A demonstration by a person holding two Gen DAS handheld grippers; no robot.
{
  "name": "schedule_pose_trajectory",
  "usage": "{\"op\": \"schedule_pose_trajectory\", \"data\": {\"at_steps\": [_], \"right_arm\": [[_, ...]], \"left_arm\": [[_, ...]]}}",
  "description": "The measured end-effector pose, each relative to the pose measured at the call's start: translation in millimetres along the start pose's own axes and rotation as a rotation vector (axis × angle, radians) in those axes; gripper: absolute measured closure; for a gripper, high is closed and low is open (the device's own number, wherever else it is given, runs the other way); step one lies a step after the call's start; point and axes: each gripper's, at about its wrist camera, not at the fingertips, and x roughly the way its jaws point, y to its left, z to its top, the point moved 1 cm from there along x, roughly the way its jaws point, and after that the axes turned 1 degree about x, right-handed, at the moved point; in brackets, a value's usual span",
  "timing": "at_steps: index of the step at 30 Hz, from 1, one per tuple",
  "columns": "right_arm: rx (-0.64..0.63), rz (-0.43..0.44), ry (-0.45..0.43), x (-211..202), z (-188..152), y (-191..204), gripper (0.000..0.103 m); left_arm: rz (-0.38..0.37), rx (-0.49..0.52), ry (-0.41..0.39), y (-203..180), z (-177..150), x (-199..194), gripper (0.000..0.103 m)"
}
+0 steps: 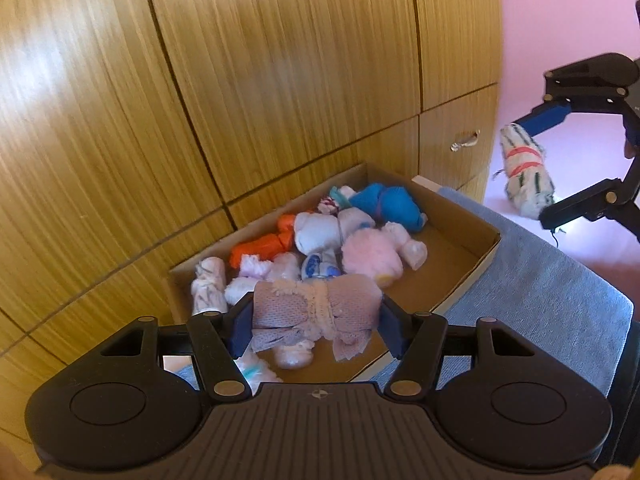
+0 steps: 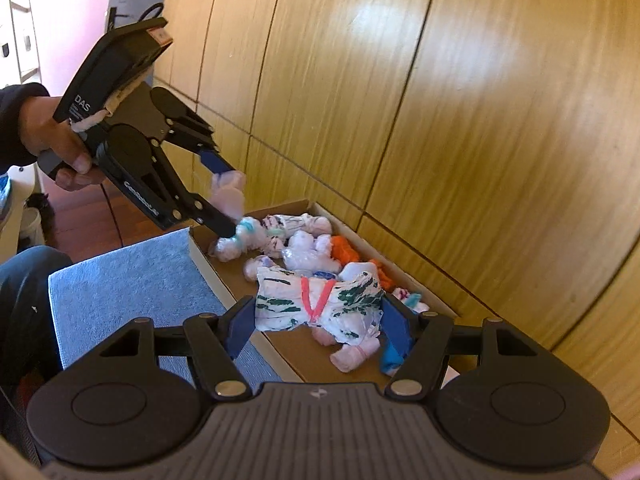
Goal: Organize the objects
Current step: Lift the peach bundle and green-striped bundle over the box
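The near end of the cardboard box (image 1: 472, 216) is hidden behind the left gripper (image 1: 316, 322), and in the right wrist view the right gripper (image 2: 318, 320) covers that end too, so how far the box runs toward the person cannot be told. Several bundles in it lie half under one another and blur together; only colours separate them. The hand (image 2: 60, 148) on the left gripper shows only in part, with a dark sleeve (image 2: 16, 120) cut off at the frame's edge.

The left gripper's fingers (image 1: 242, 330) are clamped on a mauve rolled cloth bundle (image 1: 316, 312), tied round its middle with a pale fuzzy band, loose ends hanging below. It is held in the air above the near part of the box. The right gripper's fingers (image 2: 240, 332) grasp a white bundle with green marks (image 2: 320, 304), bound by a red-pink band that forms a V; it too hangs clear above the box.

In the box lie an orange bundle (image 1: 264, 246), a blue bundle (image 1: 386, 200), a fluffy pink bundle (image 1: 372, 254) and some white ones, crowded toward the wooden panelled wall (image 1: 240, 80). The box rests on a blue-grey towel (image 1: 532, 292), right against that wall.
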Motion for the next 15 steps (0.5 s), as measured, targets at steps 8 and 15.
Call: {"op": "schedule_pose_trajectory", "data": {"at_steps": [8,15], "right_arm": [[-0.035,0.06,0.045,32,10,-6,0.04],[-0.082,0.132,0.108,69,15,-12,0.04]], "left_arm": [[-0.044,0.021,0.043,6,0,26,0.035],[-0.141,0.061,0.139,19,-1,57,0.035]]}}
